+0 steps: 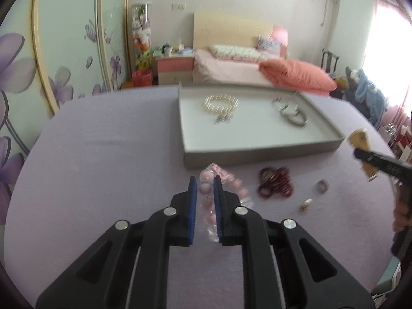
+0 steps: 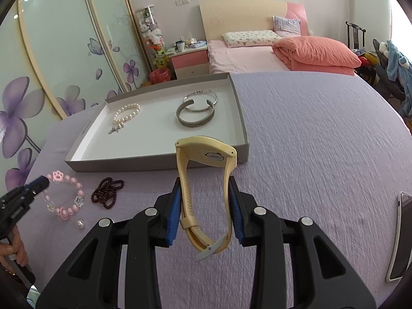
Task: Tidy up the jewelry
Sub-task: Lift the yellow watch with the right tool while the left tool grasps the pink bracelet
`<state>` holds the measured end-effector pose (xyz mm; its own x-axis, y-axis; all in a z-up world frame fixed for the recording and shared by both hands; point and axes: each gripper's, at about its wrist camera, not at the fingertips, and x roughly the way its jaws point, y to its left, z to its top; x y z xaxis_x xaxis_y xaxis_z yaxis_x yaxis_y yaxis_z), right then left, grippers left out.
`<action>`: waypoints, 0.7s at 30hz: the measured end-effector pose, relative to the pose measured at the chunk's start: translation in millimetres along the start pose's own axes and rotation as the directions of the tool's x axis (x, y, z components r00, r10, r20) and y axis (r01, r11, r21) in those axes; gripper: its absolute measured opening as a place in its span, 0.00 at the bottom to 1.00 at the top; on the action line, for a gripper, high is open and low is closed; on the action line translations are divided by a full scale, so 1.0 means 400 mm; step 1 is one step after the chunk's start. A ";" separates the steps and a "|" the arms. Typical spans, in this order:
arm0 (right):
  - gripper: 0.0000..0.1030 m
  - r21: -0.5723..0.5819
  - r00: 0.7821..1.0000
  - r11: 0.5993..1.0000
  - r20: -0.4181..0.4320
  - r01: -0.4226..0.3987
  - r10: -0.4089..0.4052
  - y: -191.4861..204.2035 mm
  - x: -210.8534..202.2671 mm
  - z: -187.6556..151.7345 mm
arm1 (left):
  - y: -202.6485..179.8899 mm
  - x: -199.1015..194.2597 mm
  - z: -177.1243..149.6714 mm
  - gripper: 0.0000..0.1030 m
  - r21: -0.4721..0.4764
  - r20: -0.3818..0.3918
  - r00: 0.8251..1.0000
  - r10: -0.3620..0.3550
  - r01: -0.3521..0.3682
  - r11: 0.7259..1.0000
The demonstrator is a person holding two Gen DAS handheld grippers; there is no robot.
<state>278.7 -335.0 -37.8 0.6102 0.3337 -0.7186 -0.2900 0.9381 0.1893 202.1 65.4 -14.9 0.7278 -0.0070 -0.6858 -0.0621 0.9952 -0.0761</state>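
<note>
While your left gripper (image 1: 205, 186) pinches the pink beaded bracelet (image 1: 206, 189) before the shallow grey cardboard tray's (image 2: 159, 163) near edge, your right gripper (image 2: 205, 191) clamps the cream rubber wristwatch (image 2: 206, 154) there; bare lilac bedspread (image 2: 322, 141) lies right of it.

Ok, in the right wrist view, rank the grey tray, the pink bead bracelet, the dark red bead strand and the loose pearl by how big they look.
1. Grey cardboard tray
2. Pink bead bracelet
3. Dark red bead strand, bunched, so unsure
4. Loose white pearl
</note>
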 end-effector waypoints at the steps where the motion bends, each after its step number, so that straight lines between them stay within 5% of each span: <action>1: 0.34 -0.003 1.000 1.000 0.004 -0.004 0.004 0.004 -0.004 0.001 | -0.005 -0.014 0.007 0.13 0.000 0.014 1.000 -0.009 0.009 1.000; 21: 0.34 -0.050 0.998 0.998 0.052 -0.023 0.025 0.032 -0.047 0.009 | -0.041 -0.133 0.080 0.13 -0.026 0.149 0.987 -0.059 0.064 0.998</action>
<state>266.3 -328.9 -19.5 0.6403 0.3618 -0.6775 -0.3405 0.9244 0.1718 186.2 52.7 46.0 0.8236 -0.0510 -0.5649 -0.0338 0.9898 -0.1386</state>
